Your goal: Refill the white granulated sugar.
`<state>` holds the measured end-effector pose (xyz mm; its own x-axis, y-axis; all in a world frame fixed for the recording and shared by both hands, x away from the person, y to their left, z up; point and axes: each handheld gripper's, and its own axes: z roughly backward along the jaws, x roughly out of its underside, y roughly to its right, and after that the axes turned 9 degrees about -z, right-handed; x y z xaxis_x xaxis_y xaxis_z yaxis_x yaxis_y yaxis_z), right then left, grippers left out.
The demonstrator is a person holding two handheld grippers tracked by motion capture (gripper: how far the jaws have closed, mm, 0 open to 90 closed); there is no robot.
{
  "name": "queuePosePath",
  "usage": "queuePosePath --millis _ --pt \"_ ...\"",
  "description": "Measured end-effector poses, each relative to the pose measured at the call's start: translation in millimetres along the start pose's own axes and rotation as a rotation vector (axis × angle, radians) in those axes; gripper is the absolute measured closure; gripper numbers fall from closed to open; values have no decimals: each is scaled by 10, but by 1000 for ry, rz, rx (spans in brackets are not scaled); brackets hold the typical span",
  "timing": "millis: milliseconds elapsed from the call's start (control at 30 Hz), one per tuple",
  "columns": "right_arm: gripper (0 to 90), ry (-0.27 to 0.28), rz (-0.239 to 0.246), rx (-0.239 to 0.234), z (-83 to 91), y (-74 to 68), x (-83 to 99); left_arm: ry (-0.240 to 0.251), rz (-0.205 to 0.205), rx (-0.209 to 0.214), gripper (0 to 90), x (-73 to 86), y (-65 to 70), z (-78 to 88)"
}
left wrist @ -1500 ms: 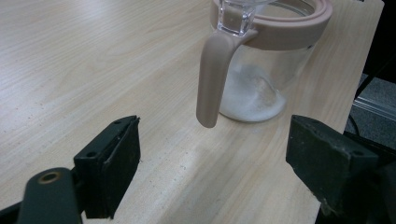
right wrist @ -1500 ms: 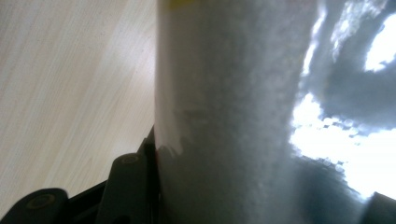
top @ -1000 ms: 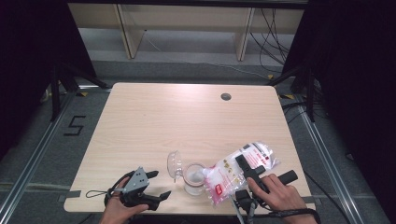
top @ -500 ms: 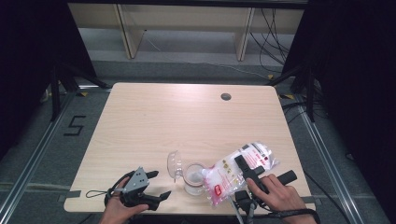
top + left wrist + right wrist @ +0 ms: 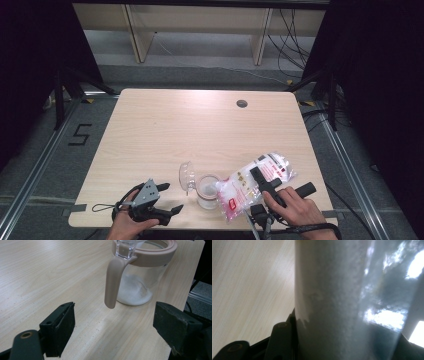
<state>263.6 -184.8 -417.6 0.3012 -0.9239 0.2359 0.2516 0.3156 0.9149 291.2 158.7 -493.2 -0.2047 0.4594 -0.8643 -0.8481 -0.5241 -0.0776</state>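
While the table (image 5: 165, 130) carries everything near its front edge, the bag (image 5: 255, 182) of white granules lies tilted with its mouth at the jar (image 5: 206, 190). Right gripper (image 5: 265, 182) is clamped on the bag, which sits between its jaws. Jar stands upright, lid open, white powder at bottom. Left gripper (image 5: 170, 200) rests just left of the jar, jaws apart, nothing between them.

Nothing has visibly changed: the right gripper (image 5: 264, 181) clamps the clear plastic bag of white powder (image 5: 255, 181) tilted over the clear glass jar with a beige rim (image 5: 207, 189) exactly as before.
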Motion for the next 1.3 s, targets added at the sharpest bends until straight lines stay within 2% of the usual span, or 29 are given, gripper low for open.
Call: queuePosePath --millis 600,633,700,933,1200,1267,1300 --pt "540 15 26 6 5 21 -51 0 -1 -2 175 -2 1 -1" --pt "541 11 1 6 11 7 -48 0 0 -3 175 -2 0 -1" --pt "541 14 16 5 9 17 -51 0 0 -2 175 -2 0 -1" --pt "543 14 4 5 4 -2 -65 0 0 -2 174 -2 0 -1" --pt "547 21 19 3 -9 10 -81 2 1 -2 175 -3 1 2" --pt "549 13 0 -1 -4 -2 -81 3 5 -3 175 -2 1 2" --pt "550 20 15 2 -6 15 -87 3 5 -4 175 -1 0 1"
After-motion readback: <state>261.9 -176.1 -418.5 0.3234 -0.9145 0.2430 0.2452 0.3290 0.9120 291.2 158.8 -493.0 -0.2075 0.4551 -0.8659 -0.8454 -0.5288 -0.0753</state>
